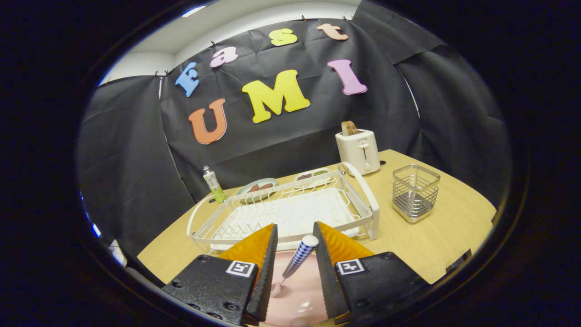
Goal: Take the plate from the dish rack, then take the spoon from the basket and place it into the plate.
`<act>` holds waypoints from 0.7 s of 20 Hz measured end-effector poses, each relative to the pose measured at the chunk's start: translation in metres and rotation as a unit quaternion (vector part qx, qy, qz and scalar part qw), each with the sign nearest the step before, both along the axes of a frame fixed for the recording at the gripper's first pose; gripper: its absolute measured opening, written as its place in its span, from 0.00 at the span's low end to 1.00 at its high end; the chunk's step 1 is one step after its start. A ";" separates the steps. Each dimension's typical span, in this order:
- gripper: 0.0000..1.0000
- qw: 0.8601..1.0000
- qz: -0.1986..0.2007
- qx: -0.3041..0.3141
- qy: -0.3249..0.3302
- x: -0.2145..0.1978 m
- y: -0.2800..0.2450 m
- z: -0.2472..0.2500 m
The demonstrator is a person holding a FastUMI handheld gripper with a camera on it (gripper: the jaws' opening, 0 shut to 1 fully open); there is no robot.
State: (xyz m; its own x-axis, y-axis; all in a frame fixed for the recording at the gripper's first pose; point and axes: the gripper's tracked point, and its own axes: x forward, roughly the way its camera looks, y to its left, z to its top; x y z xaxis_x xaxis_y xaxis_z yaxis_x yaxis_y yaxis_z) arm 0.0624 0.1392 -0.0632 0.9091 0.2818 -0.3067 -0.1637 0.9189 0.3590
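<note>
A pink plate point(297, 290) lies on the wooden table point(454, 231) right under my gripper point(295, 225), in front of the white dish rack point(370, 206). A spoon point(297, 259) with a blue-and-white checked handle rests in the plate, its bowl down on the pink surface and its rounded handle end pointing up toward the rack. The spoon sits in the gap between my two fingers, and neither finger presses on it. The gripper is open. The wire basket point(415, 193) stands to the right of the rack.
A white toaster point(358, 150) with a slice of bread stands behind the rack at the right. Behind the rack are a small bottle point(212, 183), a plate of food point(256, 186) and a divided dish point(312, 175). The rack lies just beyond my fingertips.
</note>
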 end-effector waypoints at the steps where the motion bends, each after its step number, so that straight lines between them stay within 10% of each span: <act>1: 0.62 1.000 -0.003 -0.007 -0.003 0.001 -0.004 0.004; 14: 0.98 0.994 -0.023 -0.068 -0.085 -0.013 -0.023 0.057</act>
